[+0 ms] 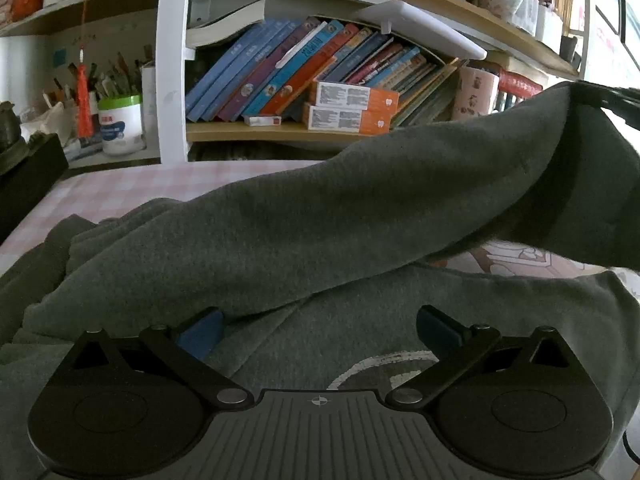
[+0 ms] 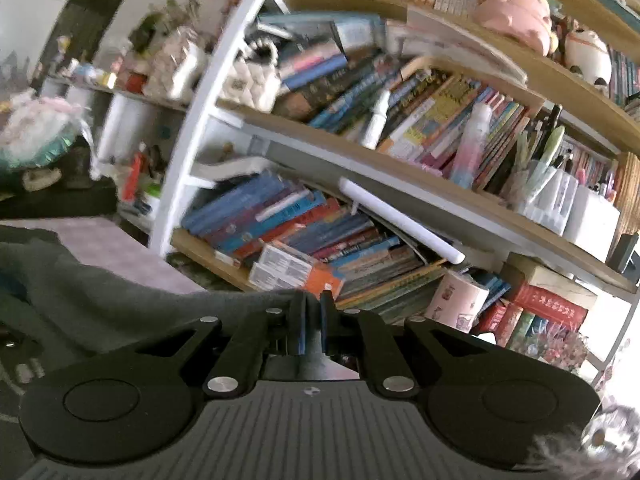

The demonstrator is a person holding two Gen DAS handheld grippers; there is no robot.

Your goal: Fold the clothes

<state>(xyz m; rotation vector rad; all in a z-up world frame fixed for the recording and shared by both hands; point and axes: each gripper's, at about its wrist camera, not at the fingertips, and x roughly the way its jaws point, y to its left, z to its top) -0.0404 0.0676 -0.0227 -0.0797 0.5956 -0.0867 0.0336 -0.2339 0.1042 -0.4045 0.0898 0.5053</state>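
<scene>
A dark grey sweatshirt (image 1: 320,344) with a white print lies on the pink checked table (image 1: 132,188). Its sleeve (image 1: 360,208) stretches up to the right, lifted off the table. My left gripper (image 1: 320,330) is open and empty, low over the sweatshirt body, its fingers either side of the cloth. My right gripper (image 2: 313,312) is shut on the grey sleeve (image 2: 120,300) and holds it up in the air. It also shows at the top right of the left wrist view (image 1: 616,98), at the sleeve's end.
A bookshelf (image 1: 304,128) full of books and orange boxes (image 1: 348,110) stands right behind the table. A white and green tub (image 1: 120,124) and brushes sit at the back left. A dark object (image 1: 28,176) stands at the table's left edge. A pink cup (image 2: 456,300) stands on the lower shelf.
</scene>
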